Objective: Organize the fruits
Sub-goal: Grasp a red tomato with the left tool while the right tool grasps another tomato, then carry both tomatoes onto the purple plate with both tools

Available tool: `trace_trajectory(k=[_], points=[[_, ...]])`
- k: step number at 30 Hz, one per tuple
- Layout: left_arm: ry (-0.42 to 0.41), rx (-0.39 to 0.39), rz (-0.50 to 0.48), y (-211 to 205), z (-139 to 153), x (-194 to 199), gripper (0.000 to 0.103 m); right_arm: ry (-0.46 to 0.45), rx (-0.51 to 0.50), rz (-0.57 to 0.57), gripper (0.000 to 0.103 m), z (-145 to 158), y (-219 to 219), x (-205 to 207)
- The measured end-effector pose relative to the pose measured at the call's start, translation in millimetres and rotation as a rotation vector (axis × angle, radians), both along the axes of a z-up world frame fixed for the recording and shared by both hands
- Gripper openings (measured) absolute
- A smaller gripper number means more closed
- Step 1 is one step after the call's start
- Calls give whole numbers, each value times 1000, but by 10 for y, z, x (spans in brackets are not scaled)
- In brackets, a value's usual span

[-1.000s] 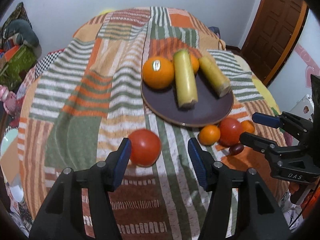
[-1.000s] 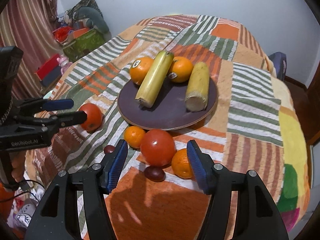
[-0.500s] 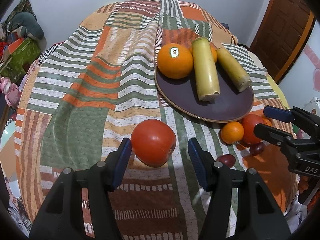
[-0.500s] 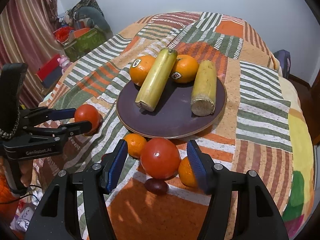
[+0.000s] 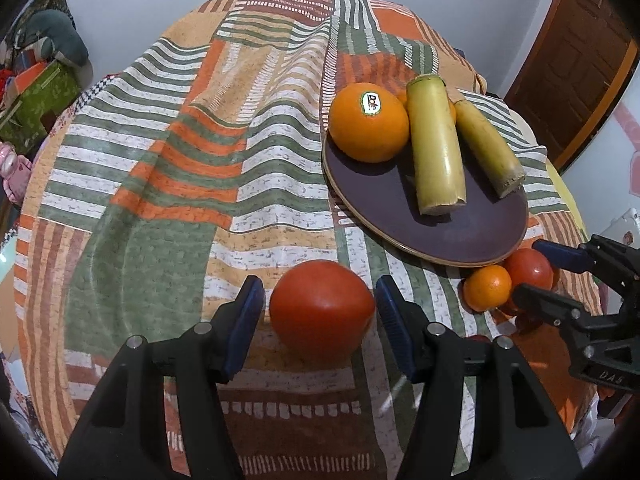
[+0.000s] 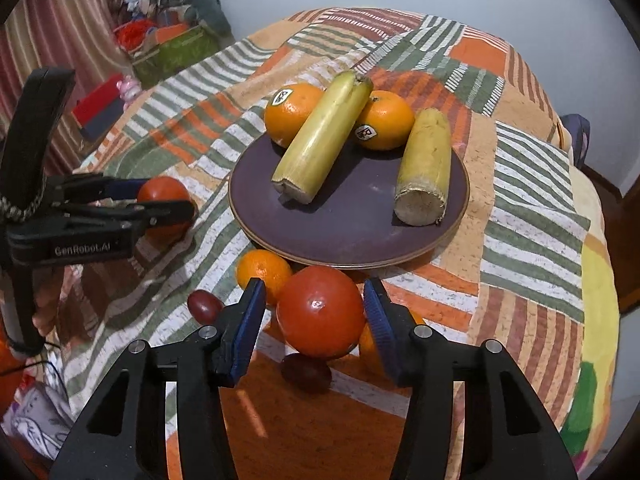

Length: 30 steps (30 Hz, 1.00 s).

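Fruits lie partly on a dark purple plate and partly on the striped patchwork cloth around it. On the plate sit two stickered oranges, one at its far left and the other behind, with two cut yellow-green stalk pieces, the longer leaning between the oranges and the shorter lying to the right.

A red tomato rests alone on the cloth, well to the left of the plate. The left gripper straddles it; its jaws have just been closing, the right blue pad sits right against the tomato's side, while a narrow gap shows at the left pad, so the tomato is between the fingers but not clearly pinched.

Just in front of the plate's near rim sits a second tomato, with a small mandarin touching its left side, another small orange fruit partly hidden behind the right pad, and two dark red grapes, one off to the left and one just below the tomato. The right gripper frames this tomato; its jaws have also just been closing, the right pad looks to touch it, and a slim gap remains on the left
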<state>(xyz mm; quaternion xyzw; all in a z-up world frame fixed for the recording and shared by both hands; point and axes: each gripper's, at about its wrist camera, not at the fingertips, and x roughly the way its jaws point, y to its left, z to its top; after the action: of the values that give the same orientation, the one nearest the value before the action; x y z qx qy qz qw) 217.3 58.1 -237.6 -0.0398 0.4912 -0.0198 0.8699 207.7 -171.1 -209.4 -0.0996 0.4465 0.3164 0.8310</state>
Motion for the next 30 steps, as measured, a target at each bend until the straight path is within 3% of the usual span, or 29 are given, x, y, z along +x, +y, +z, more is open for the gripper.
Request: trace_trajectory(k=[3, 13, 30], points=[[-3, 3, -3, -9, -4, -11, 51, -10, -9, -1, 41, -6, -12, 8], [-23, 8, -18, -50, 108, -85, 50, -6, 32, -31, 39, 67, -87, 10], [-152, -17, -72, -300, 596, 47, 50, -137, 110, -83, 39, 522, -184, 140]])
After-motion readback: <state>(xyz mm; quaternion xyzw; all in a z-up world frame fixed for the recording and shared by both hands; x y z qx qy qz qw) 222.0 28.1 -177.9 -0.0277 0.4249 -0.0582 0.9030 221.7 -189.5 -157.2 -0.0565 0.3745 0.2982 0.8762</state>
